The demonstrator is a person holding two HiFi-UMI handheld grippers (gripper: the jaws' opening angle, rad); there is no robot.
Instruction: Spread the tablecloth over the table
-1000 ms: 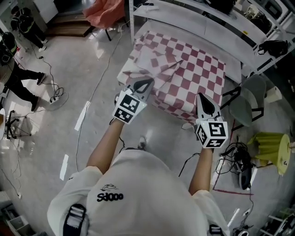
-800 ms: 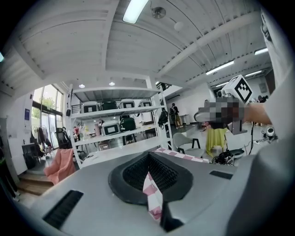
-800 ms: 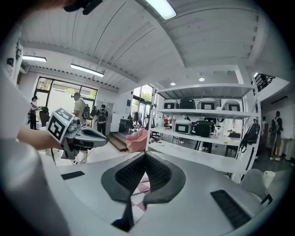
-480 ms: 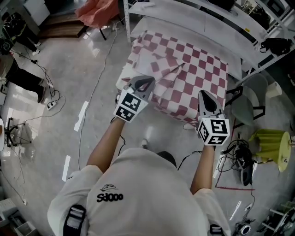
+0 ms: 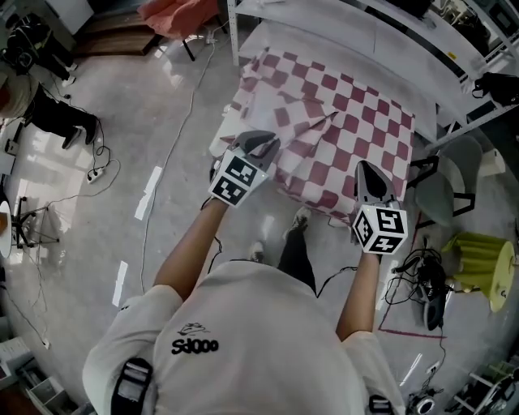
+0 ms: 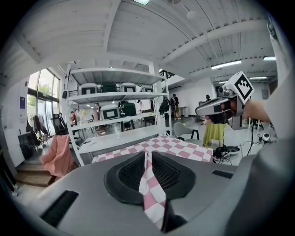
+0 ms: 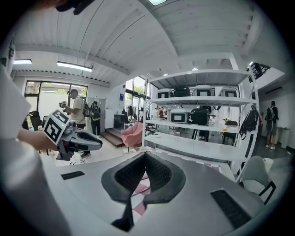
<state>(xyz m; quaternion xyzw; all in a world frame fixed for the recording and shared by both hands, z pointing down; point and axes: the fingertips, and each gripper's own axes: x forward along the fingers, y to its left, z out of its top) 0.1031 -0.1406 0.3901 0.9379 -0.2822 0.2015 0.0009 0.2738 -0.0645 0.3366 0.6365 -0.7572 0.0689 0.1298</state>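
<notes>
The red-and-white checked tablecloth point(image 5: 332, 121) lies rumpled over the white table point(image 5: 324, 40), its near edge hanging over the front. My left gripper point(image 5: 258, 144) holds the cloth's near left edge. In the left gripper view a checked strip point(image 6: 150, 184) is pinched between the jaws point(image 6: 147, 154), which are just beginning to open. My right gripper point(image 5: 369, 172) is at the near right edge. In the right gripper view its jaws point(image 7: 145, 156) are shut, with checked cloth point(image 7: 140, 189) between them. Each gripper sees the other: the right gripper point(image 6: 216, 107) and the left gripper point(image 7: 76, 138).
A white shelf rack point(image 5: 381, 20) stands just behind the table. A grey chair point(image 5: 442, 186), a yellow-green stool point(image 5: 474, 259) and tangled cables point(image 5: 422, 284) sit to the right. Pink fabric point(image 5: 178, 10) lies at the far left. My foot point(image 5: 298, 219) is near the table front.
Both grippers have drawn the cloth's near edge lower and toward me. A foot has stepped forward under the table's front. Both grips have held.
</notes>
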